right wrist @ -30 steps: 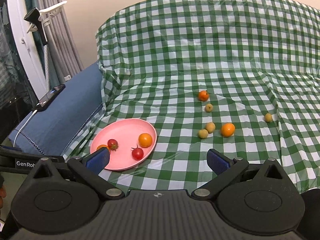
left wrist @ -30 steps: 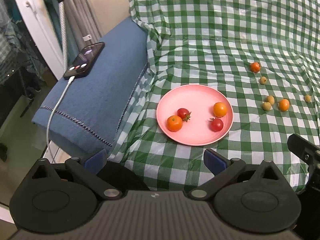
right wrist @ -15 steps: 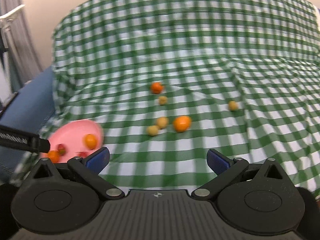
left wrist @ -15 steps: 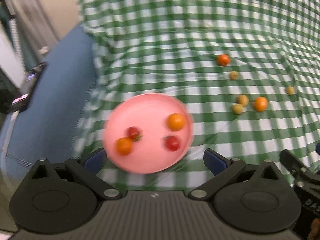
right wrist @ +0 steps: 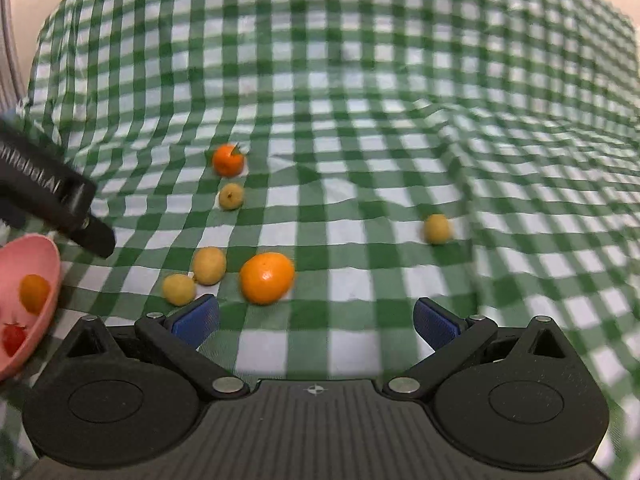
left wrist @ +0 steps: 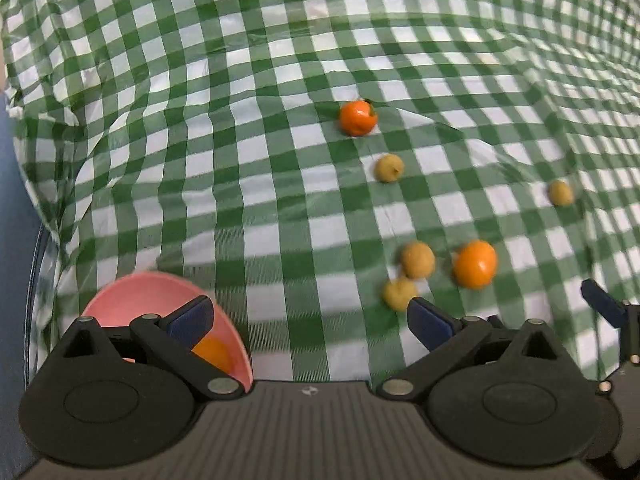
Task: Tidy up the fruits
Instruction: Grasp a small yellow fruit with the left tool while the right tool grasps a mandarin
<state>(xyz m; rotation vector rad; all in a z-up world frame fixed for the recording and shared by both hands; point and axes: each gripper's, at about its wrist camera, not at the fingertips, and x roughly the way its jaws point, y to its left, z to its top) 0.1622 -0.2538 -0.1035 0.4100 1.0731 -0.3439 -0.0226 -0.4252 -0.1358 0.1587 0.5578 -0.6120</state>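
Both grippers are shown with fingers spread apart and nothing held between them. The left gripper [left wrist: 308, 318] is seen over the green checked cloth [left wrist: 248, 152], with the pink plate [left wrist: 132, 300] at its lower left, partly hidden behind its left finger. An orange fruit [left wrist: 212, 354] is visible on that plate; in the right wrist view a small red fruit [right wrist: 14, 336] is also seen there. The task is judged partly done: some fruit is already gathered, while six pieces are left loose on the cloth. Just ahead of the right gripper [right wrist: 316, 320] lie the large orange fruit [right wrist: 267, 278] and, to its left, two small yellow fruits [right wrist: 209, 265], [right wrist: 179, 289], close together, possibly touching. Farther ahead a smaller orange fruit [right wrist: 228, 160] and a yellow fruit [right wrist: 231, 196] are found, and one yellow fruit [right wrist: 437, 229] lies apart to the right. No obstacle is seen between gripper and fruit; the cloth's wrinkles and the other gripper's body at left are the only hindrances noted
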